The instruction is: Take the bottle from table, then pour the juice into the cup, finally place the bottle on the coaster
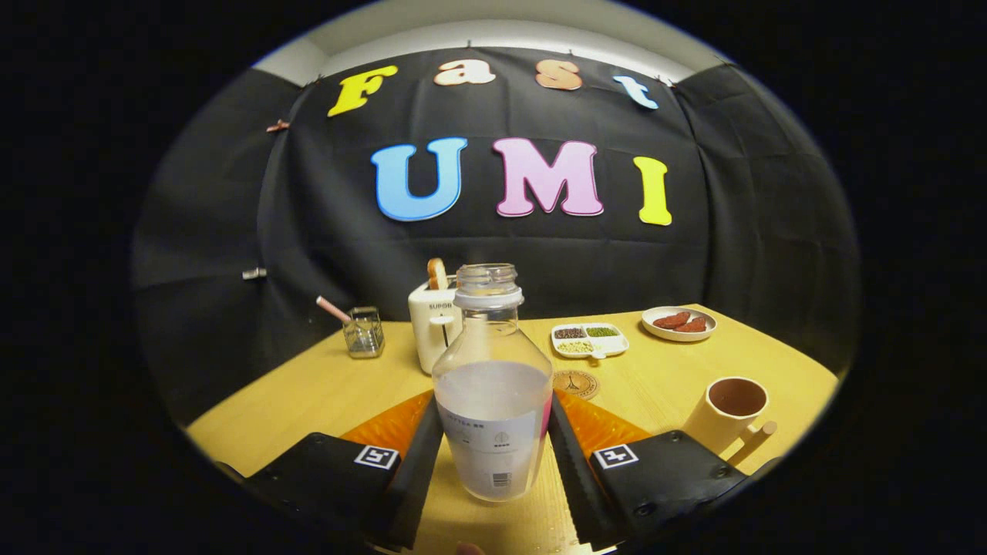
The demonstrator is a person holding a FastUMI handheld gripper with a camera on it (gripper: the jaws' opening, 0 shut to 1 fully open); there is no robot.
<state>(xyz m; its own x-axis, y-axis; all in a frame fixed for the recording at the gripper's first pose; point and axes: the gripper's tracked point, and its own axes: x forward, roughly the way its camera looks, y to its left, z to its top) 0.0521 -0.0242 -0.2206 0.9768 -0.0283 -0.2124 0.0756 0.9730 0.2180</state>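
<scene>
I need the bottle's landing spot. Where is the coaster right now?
In the gripper view the coaster lies flat on the table, just beyond the bottle to its right, in front of the divided dish.

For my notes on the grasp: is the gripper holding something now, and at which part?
Yes. The gripper is shut on the bottle, its fingers pressing the lower body on both sides, at the label.

Evenly lit from above, with a pale bright band over the dark cloth wall (308, 216). Warm, clean rendering of the table (308, 385); soft, short shadows. Faint sheen on the bottle (492, 385) glass. Strong fisheye curvature toward the rim, darkening there. Sharp centre, softer near the 2 fingers (420, 455).
</scene>
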